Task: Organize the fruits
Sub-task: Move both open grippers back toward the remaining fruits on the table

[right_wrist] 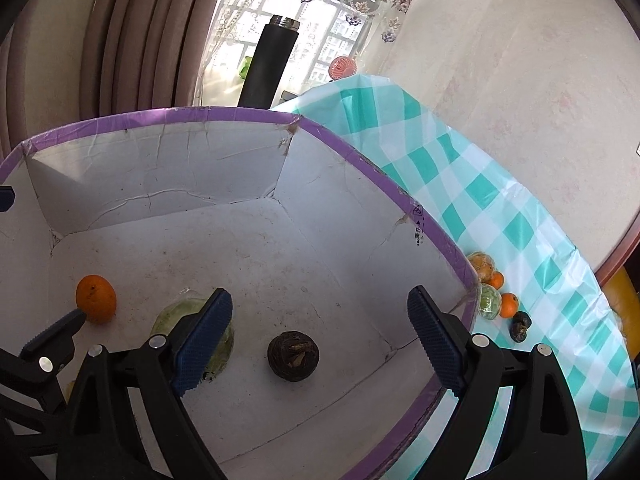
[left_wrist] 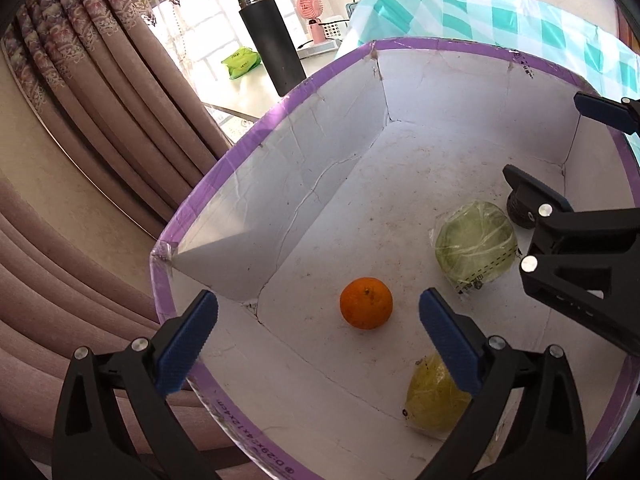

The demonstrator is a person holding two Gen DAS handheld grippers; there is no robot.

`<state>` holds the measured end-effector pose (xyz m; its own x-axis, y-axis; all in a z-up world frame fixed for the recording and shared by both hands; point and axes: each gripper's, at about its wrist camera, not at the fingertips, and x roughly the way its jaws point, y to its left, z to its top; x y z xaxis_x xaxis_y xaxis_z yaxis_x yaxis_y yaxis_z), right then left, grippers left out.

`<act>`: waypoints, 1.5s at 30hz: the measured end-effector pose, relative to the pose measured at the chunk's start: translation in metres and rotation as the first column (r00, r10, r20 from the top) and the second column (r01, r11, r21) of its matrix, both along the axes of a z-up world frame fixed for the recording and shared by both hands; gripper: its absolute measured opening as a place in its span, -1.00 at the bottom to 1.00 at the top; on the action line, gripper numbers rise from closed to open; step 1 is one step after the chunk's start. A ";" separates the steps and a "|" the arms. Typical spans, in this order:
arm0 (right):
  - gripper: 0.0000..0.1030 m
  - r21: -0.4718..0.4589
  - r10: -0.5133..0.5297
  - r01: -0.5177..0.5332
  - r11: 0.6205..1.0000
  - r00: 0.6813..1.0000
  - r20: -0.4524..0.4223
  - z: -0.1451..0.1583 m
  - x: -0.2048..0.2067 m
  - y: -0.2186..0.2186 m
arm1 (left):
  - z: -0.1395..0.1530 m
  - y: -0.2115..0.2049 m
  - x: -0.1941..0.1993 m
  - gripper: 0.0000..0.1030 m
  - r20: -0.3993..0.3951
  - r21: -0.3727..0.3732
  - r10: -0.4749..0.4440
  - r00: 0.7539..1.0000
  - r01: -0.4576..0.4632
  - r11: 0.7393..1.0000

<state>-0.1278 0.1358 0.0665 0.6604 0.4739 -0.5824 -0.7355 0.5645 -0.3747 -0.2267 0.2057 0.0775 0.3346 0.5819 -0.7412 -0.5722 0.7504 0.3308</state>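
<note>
Bright window (right_wrist: 288,40) backlight, perhaps overexposed

Colours in and around the purple-rimmed white cardboard box (left_wrist: 400,42)
Round orange citrus fruit (left_wrist: 365,303), pale green plastic-wrapped fruit (left_wrist: 475,246), yellow-green wrapped fruit (left_wrist: 430,400), dark brown wrinkled round fruit (right_wrist: 293,355); teal-and-white checked tablecloth (right_wrist: 500,208); matte black cylindrical flask (left_wrist: 271,44); blue-padded black grippers

Two close downward wrist views — shared box (left_wrist: 400,42) interior

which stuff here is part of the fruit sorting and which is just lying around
Part of the job:
- box
- orange
- wrapped green fruit
- wrapped yellow fruit
- dark round fruit
- fruits left on tablecloth

Lying about:
- black flask
- pink fan
- green packet
</note>
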 end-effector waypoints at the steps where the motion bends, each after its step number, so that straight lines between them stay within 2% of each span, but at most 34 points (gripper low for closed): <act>1: 0.66 0.031 0.007 -0.007 0.999 1.000 -0.001 0.002 0.000 -0.004 | 0.008 -0.002 -0.002 0.96 0.028 0.025 0.009 1.000 -0.010 1.000; 5: 0.66 0.238 0.007 -0.011 0.971 1.000 0.020 0.024 0.001 -0.037 | 0.055 -0.020 -0.015 0.96 0.201 0.172 0.019 0.979 -0.055 0.984; 8: 0.67 0.379 -0.036 0.021 0.925 0.999 0.032 0.043 0.009 -0.070 | 0.088 -0.054 -0.026 0.96 0.347 0.289 -0.087 0.934 -0.019 0.957; 10: 0.67 0.445 -0.085 0.067 0.893 0.996 0.020 0.050 0.020 -0.094 | 0.103 -0.087 -0.032 0.96 0.419 0.377 -0.229 0.878 0.061 0.924; 11: 0.67 0.465 -0.115 0.098 0.880 0.993 0.010 0.052 0.027 -0.106 | 0.108 -0.104 -0.033 0.96 0.435 0.424 -0.313 0.844 0.115 0.898; 13: 0.67 0.479 -0.178 0.163 0.862 0.984 -0.015 0.051 0.042 -0.126 | 0.110 -0.141 -0.030 0.96 0.429 0.507 -0.462 0.776 0.217 0.834; 14: 0.67 0.476 -0.211 0.200 0.857 0.977 -0.031 0.049 0.050 -0.136 | 0.110 -0.158 -0.025 0.96 0.412 0.531 -0.517 0.750 0.263 0.806; 16: 0.68 0.464 -0.273 0.273 0.843 0.960 -0.069 0.043 0.069 -0.155 | 0.107 -0.188 -0.007 0.96 0.378 0.539 -0.589 0.715 0.347 0.767; 20: 0.68 0.438 -0.386 0.411 0.800 0.910 -0.148 0.028 0.102 -0.198 | 0.088 -0.232 0.031 0.96 0.326 0.458 -0.678 0.659 0.518 0.723; 24: 0.68 0.418 -0.492 0.536 0.734 0.843 -0.217 0.012 0.133 -0.242 | 0.054 -0.264 0.075 0.96 0.255 0.334 -0.735 0.629 0.656 0.677; 27: 0.68 0.386 -0.570 0.624 0.679 0.780 -0.258 0.000 0.155 -0.269 | 0.027 -0.277 0.104 0.96 0.227 0.249 -0.738 0.635 0.695 0.674; 30: 0.68 0.357 -0.616 0.693 0.626 0.720 -0.319 -0.014 0.172 -0.293 | 0.003 -0.273 0.129 0.96 0.232 0.167 -0.713 0.662 0.695 0.700; 32: 0.68 0.338 -0.642 0.731 0.592 0.682 -0.350 -0.023 0.180 -0.305 | -0.014 -0.265 0.143 0.96 0.248 0.092 -0.679 0.691 0.681 0.727; 35: 0.68 0.298 -0.664 0.758 0.580 0.652 -0.367 -0.034 0.189 -0.307 | -0.035 -0.246 0.174 0.96 0.274 -0.031 -0.614 0.741 0.645 0.764; 37: 0.68 0.266 -0.666 0.762 0.590 0.646 -0.373 -0.039 0.194 -0.302 | -0.045 -0.232 0.193 0.96 0.297 -0.118 -0.555 0.777 0.607 0.786; 40: 0.68 0.248 -0.664 0.747 0.618 0.664 -0.345 -0.037 0.198 -0.292 | -0.058 -0.216 0.213 0.96 0.334 -0.211 -0.483 0.809 0.564 0.798; 45: 0.68 0.209 -0.632 0.720 0.662 0.685 -0.362 -0.040 0.213 -0.278 | -0.063 -0.208 0.227 0.96 0.353 -0.239 -0.450 0.820 0.544 0.804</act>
